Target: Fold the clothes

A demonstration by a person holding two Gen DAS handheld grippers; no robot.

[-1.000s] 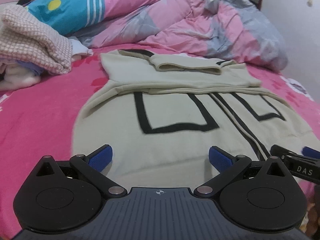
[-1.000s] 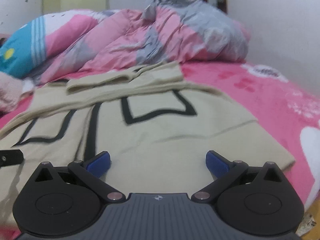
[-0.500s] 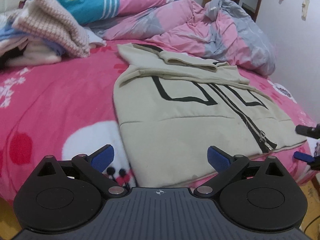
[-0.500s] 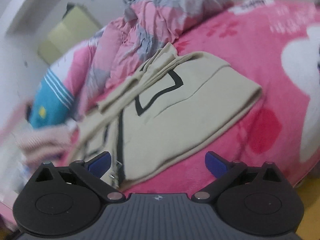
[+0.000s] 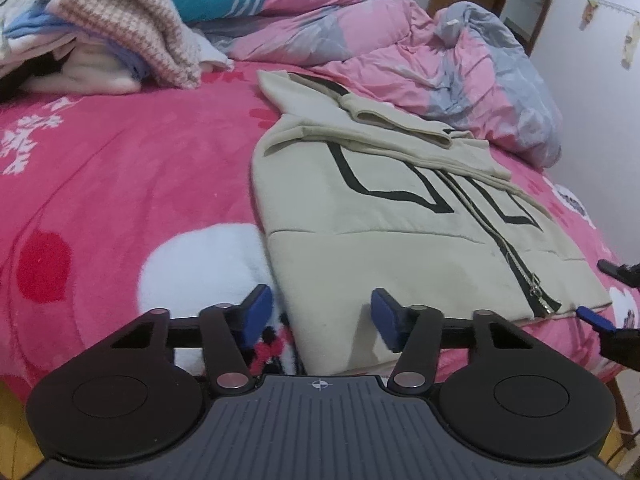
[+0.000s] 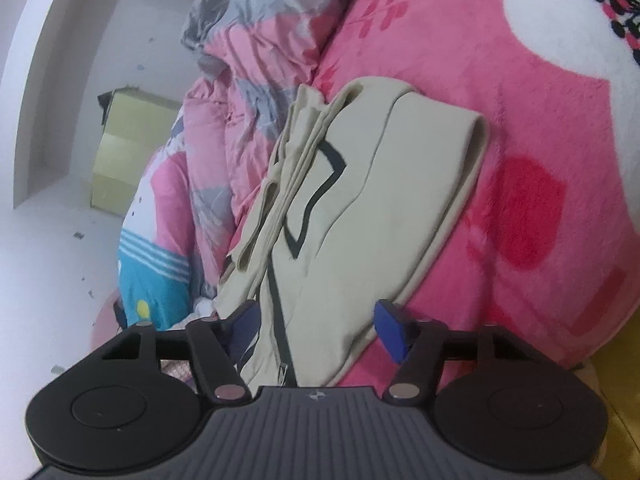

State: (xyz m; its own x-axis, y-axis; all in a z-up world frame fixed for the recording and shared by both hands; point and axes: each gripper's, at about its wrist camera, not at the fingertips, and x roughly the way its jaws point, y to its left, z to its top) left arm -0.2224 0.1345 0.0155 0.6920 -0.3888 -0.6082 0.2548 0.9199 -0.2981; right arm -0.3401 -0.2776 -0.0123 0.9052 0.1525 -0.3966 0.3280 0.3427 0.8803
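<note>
Jacket (image 5: 400, 216): cream, black-lined, flat on pink bed (image 5: 120, 200), zipper running hem-to-collar, hem toward cameras, collar toward crumpled duvet (image 5: 460, 72).
Left tool (image 5: 320, 316): jaws closing, hem corner between pads, not yet pinched; narrower than second ago.
Right tool (image 6: 316, 324): rolled sideways since, jaws closing around other hem corner.

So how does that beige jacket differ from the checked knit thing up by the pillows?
The jacket is plain beige with black outlines and a zip; the knit is a pink-and-white check. The jacket lies spread flat, alone on the pink blanket, near the edge of the bed; the knit is bunched on top of a heap of other clothes farther back. The jacket looks the larger as it lies. Both are soft garments on the same bed.
</note>
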